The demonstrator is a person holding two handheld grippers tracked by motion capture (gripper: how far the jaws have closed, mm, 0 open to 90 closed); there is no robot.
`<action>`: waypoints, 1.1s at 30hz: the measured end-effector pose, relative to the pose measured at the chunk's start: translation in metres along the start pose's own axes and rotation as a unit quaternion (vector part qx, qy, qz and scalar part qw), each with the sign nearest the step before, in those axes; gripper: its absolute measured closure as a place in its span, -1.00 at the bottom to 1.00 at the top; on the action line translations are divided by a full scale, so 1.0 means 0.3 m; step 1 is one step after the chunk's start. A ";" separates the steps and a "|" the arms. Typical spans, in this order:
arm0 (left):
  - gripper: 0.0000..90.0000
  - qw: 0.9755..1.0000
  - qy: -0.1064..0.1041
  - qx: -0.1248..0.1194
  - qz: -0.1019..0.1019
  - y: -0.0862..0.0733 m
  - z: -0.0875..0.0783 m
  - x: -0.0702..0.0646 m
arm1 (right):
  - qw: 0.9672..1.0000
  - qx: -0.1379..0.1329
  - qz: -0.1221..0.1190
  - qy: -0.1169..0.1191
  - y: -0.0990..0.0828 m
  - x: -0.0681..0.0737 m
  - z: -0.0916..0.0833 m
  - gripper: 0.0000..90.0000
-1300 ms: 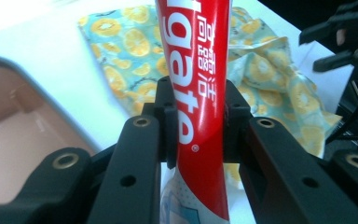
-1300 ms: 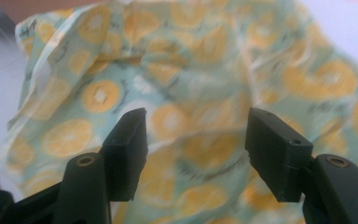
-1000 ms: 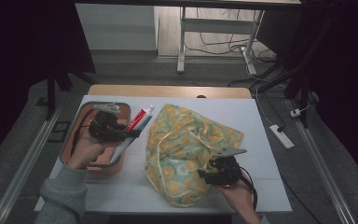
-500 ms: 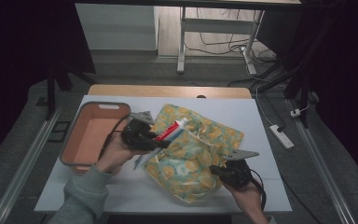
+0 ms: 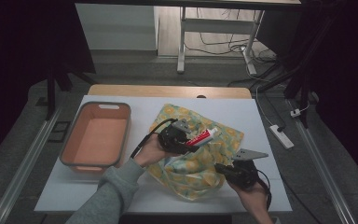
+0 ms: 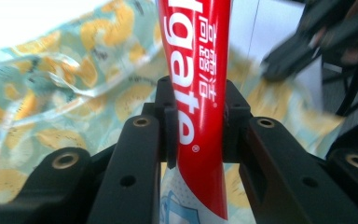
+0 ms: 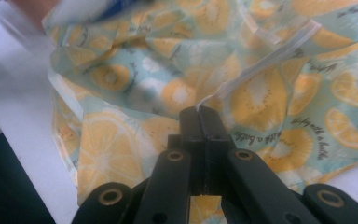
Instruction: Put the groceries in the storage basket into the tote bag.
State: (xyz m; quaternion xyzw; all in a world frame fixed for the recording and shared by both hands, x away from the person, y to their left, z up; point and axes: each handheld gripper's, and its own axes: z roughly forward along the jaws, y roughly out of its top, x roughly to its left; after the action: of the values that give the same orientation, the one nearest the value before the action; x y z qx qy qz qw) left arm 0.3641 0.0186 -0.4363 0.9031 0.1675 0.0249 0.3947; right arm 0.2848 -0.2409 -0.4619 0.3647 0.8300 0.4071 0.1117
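— Toothpaste tube (image 6: 196, 70): how is it held?

— It is pinched between the pads of the left tongs (image 6: 196, 123), red side up, with its far end carried out over the lemon-print bag (image 6: 60, 88). In the high view the tube (image 5: 202, 137) is seen above the middle of the bag (image 5: 200, 168), with the left tongs (image 5: 186, 142) just beside its near end and a grey sleeve (image 5: 109, 196) behind them.

— And the right tongs?

— The right tongs (image 7: 200, 112) are pressed together, and a thin white edge of the bag (image 7: 261, 51) is nipped at their tips; their jaws have just been closing. In the high view the right tongs (image 5: 221, 167) are found at the bag's near right side, apart from the left tongs.

— What is around the bag?

— The bag is laid crumpled on the white surface (image 5: 261, 116). An orange bin (image 5: 98, 137) with a grey rim is set to its left on the same surface, well apart from the tube. A wooden strip (image 5: 168, 91) is seen along the far edge of the surface.
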 end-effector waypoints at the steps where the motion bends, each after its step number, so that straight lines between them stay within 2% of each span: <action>1: 0.65 1.000 0.000 0.010 0.007 -0.006 0.012 0.003 | 1.000 -0.004 0.003 -0.002 0.000 -0.002 -0.004 1.00; 2: 0.65 1.000 0.000 0.011 0.009 -0.008 0.015 0.003 | 1.000 -0.007 0.003 -0.003 0.001 -0.002 -0.008 1.00; 3: 0.65 0.999 -0.003 0.025 0.024 -0.020 0.035 0.005 | 1.000 -0.008 0.002 -0.003 0.001 -0.001 -0.009 1.00; 6: 0.65 0.998 -0.006 0.046 0.045 -0.035 0.064 0.005 | 1.000 -0.016 -0.005 -0.013 0.004 0.010 -0.017 1.00; 10: 0.64 0.995 -0.019 0.066 0.072 -0.052 0.083 0.004 | 0.999 -0.023 -0.011 -0.025 0.007 0.014 -0.030 1.00; 12: 0.64 0.993 -0.019 0.080 0.086 -0.057 0.094 -0.003 | 0.999 -0.028 -0.006 -0.027 0.005 0.008 -0.035 1.00; 17: 0.64 0.988 -0.008 0.115 0.102 -0.073 0.125 -0.011 | 0.999 -0.041 -0.004 -0.033 0.001 0.004 -0.050 1.00; 22: 0.64 0.985 -0.008 0.136 0.110 -0.080 0.161 -0.009 | 0.998 -0.052 -0.014 -0.017 0.007 0.028 -0.054 1.00; 28: 0.64 0.977 -0.013 0.161 0.135 -0.085 0.207 -0.021 | 0.997 -0.069 -0.026 -0.001 0.018 0.066 -0.065 1.00; 30: 0.63 0.975 -0.019 0.169 0.144 -0.086 0.219 -0.022 | 0.997 -0.072 -0.031 -0.002 0.020 0.074 -0.068 1.00; 33: 0.62 0.974 0.001 0.172 0.148 -0.083 0.233 -0.029 | 0.997 -0.073 -0.031 -0.005 0.020 0.073 -0.069 1.00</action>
State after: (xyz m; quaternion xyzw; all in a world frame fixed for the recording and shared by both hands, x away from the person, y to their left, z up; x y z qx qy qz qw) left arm 0.3610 -0.0175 -0.5016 0.9722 0.0337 0.0548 0.2250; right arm 0.2624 -0.2355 -0.4417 0.3316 0.8086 0.4606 0.1550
